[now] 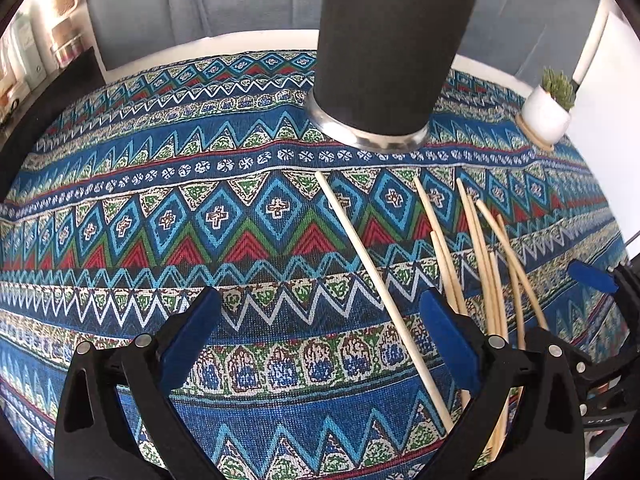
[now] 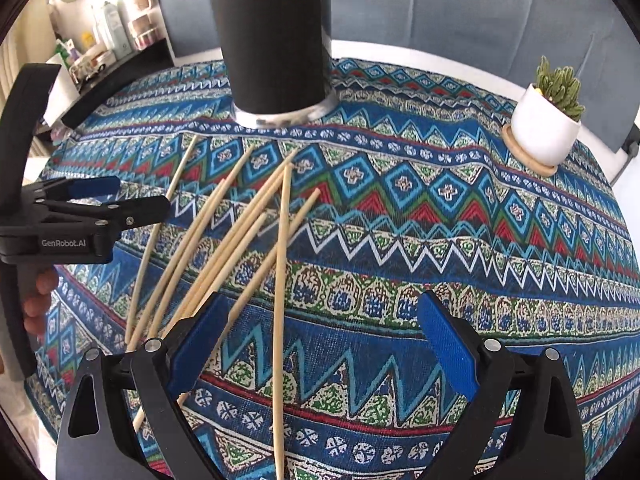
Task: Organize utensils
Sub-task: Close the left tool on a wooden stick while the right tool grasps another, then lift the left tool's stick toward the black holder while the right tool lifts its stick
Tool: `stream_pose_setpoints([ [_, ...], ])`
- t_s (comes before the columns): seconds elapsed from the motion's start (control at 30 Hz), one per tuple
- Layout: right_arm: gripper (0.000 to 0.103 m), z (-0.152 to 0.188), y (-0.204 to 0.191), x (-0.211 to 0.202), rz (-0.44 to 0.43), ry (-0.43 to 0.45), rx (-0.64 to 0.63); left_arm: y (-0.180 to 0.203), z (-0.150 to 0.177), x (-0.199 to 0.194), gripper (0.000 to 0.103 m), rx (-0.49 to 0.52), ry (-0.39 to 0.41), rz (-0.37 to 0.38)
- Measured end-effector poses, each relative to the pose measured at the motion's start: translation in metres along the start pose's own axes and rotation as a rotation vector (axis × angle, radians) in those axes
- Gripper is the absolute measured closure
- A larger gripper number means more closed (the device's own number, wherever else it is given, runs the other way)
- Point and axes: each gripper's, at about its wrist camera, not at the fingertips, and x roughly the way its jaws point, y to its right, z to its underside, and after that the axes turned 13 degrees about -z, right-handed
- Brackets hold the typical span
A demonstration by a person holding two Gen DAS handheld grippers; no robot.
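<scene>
Noted on the blue, red and green patterned tablecloth [image 2: 460, 240]: tall black cylindrical holder with a shiny metal base ring [image 2: 276, 40], upright, near the far edge of the cloth. Loose heap of pale wooden chopsticks [image 2: 240, 236] lying flat on the cloth on the near side of the holder, apart from it, fanned and crossing one another, thin tips toward the holder. One stick [image 1: 372, 276] lying a little apart from the rest, on the left of the heap.

Left gripper [image 1: 320, 340]: black frame, blue pads, jaws spread wide, nothing between them but that single stick passing under the gap; contact with it cannot be told. Seen side-on in the right wrist view [image 2: 100, 200] at the left edge of the cloth, with fingers of a hand [image 2: 38, 300] on its handle.

Right gripper [image 2: 320, 344]: jaws likewise spread wide, empty, poised over the near ends of the heap; one stick running through the gap.

Small white round pot with a green succulent [image 2: 544, 128] on a wooden coaster, far right corner of the cloth.
</scene>
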Motion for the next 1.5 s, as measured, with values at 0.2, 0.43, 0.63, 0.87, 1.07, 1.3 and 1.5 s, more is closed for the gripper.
stream_pose_setpoints([
  [0.2, 0.007, 0.004, 0.001, 0.003, -0.024, 0.022, 0.019, 0.008, 0.004, -0.004, 0.004, 0.026, -0.012, -0.042],
  [0.43, 0.006, 0.000, 0.001, 0.007, -0.032, -0.007, 0.018, 0.008, 0.003, -0.004, 0.004, 0.009, 0.002, -0.050],
  [0.63, 0.070, -0.006, -0.005, 0.003, -0.014, 0.011, 0.045, 0.005, 0.007, -0.007, 0.017, 0.002, 0.026, -0.045],
  [0.87, 0.099, -0.009, 0.004, -0.003, 0.049, -0.010, 0.042, -0.026, 0.010, -0.018, 0.096, 0.033, -0.025, -0.018],
  [1.07, 0.099, -0.005, 0.014, -0.017, 0.012, 0.027, 0.066, -0.061, 0.013, -0.017, 0.098, -0.027, -0.073, -0.010],
  [1.3, 0.099, -0.019, 0.014, -0.053, -0.017, 0.102, 0.059, -0.077, 0.005, -0.032, 0.098, -0.053, -0.060, -0.010],
  [1.5, 0.099, -0.039, -0.003, -0.084, 0.031, 0.197, -0.012, -0.073, -0.019, -0.059, 0.098, -0.048, -0.013, 0.001],
])
